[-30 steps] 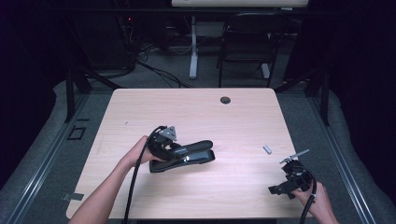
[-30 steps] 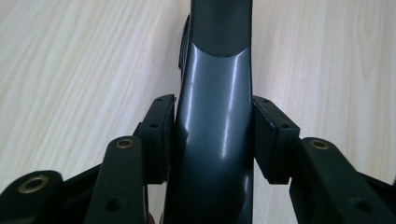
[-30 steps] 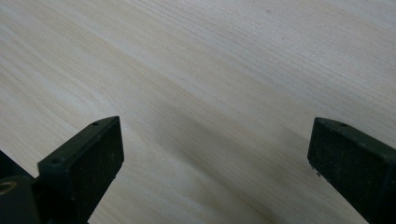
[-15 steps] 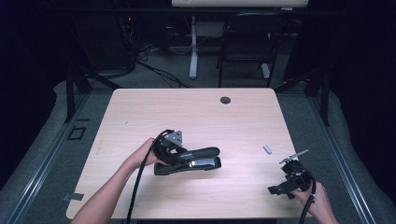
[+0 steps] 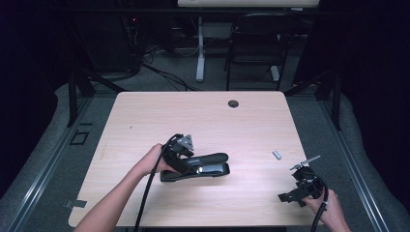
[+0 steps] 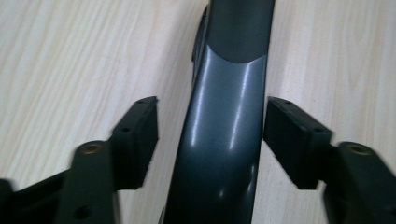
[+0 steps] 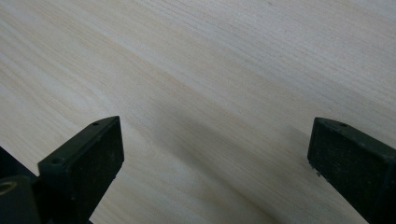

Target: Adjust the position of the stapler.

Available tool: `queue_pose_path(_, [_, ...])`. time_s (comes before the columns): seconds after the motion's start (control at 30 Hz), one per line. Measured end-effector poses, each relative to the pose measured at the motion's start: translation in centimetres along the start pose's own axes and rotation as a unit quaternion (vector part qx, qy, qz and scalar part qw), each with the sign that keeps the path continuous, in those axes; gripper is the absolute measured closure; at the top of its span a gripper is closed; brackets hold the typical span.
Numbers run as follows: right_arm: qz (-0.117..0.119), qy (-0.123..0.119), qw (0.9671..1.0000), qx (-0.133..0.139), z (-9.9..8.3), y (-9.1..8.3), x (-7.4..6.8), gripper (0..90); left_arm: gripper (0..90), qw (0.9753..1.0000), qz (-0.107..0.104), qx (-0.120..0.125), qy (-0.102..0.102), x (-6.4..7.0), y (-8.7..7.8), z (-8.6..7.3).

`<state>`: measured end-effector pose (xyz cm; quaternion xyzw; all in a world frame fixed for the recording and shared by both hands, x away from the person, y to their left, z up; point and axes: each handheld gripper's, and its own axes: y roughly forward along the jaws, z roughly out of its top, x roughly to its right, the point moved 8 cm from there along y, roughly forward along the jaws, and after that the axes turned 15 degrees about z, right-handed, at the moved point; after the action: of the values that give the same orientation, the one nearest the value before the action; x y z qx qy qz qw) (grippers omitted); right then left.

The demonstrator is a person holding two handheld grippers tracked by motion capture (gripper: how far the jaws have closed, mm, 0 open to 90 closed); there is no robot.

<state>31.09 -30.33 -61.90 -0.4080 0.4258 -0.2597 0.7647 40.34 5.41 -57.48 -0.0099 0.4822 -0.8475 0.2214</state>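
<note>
lab/office | wood desk point(image 5: 145, 121) | office chair point(image 5: 254, 43) | floor cables point(image 5: 159, 67)

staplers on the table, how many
1: the black stapler lies near the table's middle, straddled by the left tool; its jaws don't touch it.

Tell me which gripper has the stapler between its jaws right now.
The left gripper: its open jaws straddle the dark stapler, a gap showing on each side. The right gripper, near the table's front corner, is open over bare wood.

The left claw point(image 5: 205, 162) points toward 3 o'clock, its jaws parted with a gap on each side. The left forearm point(image 5: 113, 200) enters from 7 o'clock. The right claw point(image 5: 290, 196), at 5 o'clock, gapes wide, pointing toward 9 o'clock.
</note>
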Motion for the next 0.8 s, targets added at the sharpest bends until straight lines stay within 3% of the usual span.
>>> queue_pose_path(0.07, [0.001,-0.003,1.0,-0.002,-0.05,-0.06,0.04,3.6,29.3,0.9999,-0.002,-0.011,-0.013,-0.14,-0.19,-0.04])
queue_pose_path(0.1, [0.0,0.005,0.9999,0.01,-0.01,0.09,-0.04,3.6,27.1,0.9997,-0.001,-0.013,-0.019,-0.21,-0.23,-0.09])
queue_pose_path(0.13, [-0.004,-0.002,1.0,-0.009,-0.21,-0.15,0.14,3.6,27.2,0.9996,0.0,-0.017,-0.024,-0.26,-0.19,-0.22])
queue_pose_path(0.2, [-0.001,0.0,1.0,-0.004,-0.19,-0.09,0.07,3.6,27.4,0.9995,0.001,-0.018,-0.026,-0.32,-0.12,-0.35])
queue_pose_path(0.33, [-0.012,-0.005,0.9998,-0.012,-0.24,-0.23,0.22,3.8,37.5,0.9995,-0.004,-0.019,-0.026,-0.19,0.14,-0.72])
queue_pose_path(0.47, [-0.009,-0.004,0.9999,-0.009,-0.14,-0.11,0.11,4.1,41.8,0.9996,-0.004,-0.026,-0.011,0.28,0.52,-0.66])
queue_pose_path(0.53, [-0.008,-0.004,0.9999,-0.011,-0.16,-0.1,0.11,4.2,48.9,0.9997,-0.005,-0.024,-0.002,0.52,0.61,-0.47])
queue_pose_path(0.8, [-0.01,-0.005,0.9999,-0.013,-0.18,-0.07,0.14,4.3,51.8,0.9995,-0.01,-0.015,0.026,0.48,0.6,-0.5])
